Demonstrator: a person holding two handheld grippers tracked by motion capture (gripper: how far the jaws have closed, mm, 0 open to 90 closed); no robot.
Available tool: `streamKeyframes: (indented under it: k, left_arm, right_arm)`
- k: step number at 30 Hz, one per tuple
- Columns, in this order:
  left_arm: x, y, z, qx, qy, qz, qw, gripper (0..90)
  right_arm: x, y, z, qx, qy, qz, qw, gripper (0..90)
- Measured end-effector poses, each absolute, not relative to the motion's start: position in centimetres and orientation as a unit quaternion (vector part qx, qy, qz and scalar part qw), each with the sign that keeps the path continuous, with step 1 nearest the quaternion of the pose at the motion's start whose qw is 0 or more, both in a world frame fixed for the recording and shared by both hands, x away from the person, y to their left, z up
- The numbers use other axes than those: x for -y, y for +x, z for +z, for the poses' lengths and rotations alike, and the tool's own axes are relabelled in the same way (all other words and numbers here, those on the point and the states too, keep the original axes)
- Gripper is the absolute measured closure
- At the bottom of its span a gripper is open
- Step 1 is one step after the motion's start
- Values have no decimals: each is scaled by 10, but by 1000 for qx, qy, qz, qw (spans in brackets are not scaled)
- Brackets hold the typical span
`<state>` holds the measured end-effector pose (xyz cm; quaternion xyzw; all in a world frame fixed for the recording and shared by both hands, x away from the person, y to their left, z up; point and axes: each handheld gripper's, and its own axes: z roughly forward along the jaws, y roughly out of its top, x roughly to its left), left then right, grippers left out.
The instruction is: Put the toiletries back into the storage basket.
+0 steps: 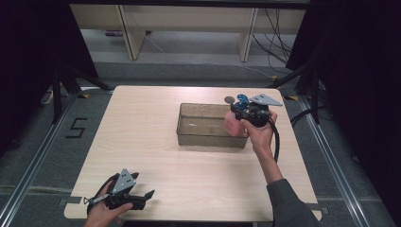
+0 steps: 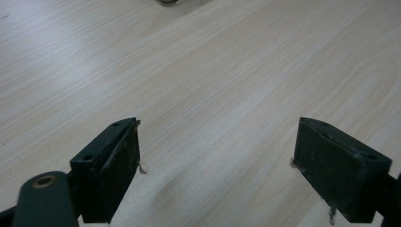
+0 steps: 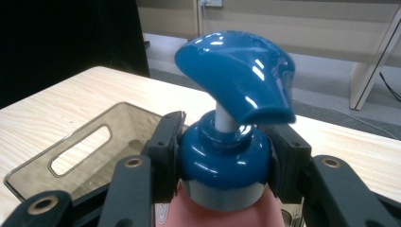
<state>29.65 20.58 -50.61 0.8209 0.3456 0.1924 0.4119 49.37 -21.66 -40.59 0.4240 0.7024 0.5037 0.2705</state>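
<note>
Left tongs (image 1: 147,197) gape; right tongs (image 3: 222,156) clamp pump bottle (image 3: 222,165)

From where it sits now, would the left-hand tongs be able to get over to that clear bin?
Probably yes. The left tongs rest open at the near table edge, and the bare tabletop lies between them and the clear bin. The right tongs hold a pump bottle at its far end.
</note>
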Motion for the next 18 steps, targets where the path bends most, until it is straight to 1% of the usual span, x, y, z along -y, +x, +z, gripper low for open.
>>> streamKeyframes:
  k: [1,2,4,6,7,8,9,10,11,13,16,17,18]
  left_arm:
    - [-208,297,-505,-338,828,200,399,150]
    - [-208,298,-506,-332,831,202,398,150]
    - [-207,297,-505,-345,824,193,404,150]
    - [-206,296,-506,-348,820,192,412,150]
    - [-208,296,-505,-341,827,193,403,150]
    - [-207,296,-506,-346,824,193,404,150]
    - [-206,296,-506,-349,819,191,413,150]
    - [-207,297,-506,-348,821,192,409,150]
    - [-206,297,-506,-350,818,192,414,151]
    - [-207,296,-506,-343,826,192,405,150]
    - [-207,297,-505,-349,820,195,409,150]
    - [-208,297,-505,-345,824,196,405,150]
    - [-206,296,-506,-351,818,193,413,150]
  right_arm:
    - [216,494,-408,-700,426,504,272,535]
    - [215,493,-408,-701,436,502,259,535]
    - [214,493,-411,-700,439,499,259,535]
    - [215,495,-413,-711,423,490,276,535]
    - [212,494,-415,-706,438,495,254,535]
    - [212,494,-416,-705,440,497,249,535]
    - [214,496,-417,-712,425,490,269,535]
    - [213,496,-418,-713,432,490,256,535]
    - [213,496,-419,-712,426,492,265,535]
    - [213,496,-421,-713,434,489,255,535]
    - [214,497,-424,-711,430,492,260,535]
    - [214,496,-424,-714,437,484,254,535]
    - [215,497,-426,-716,432,484,258,535]
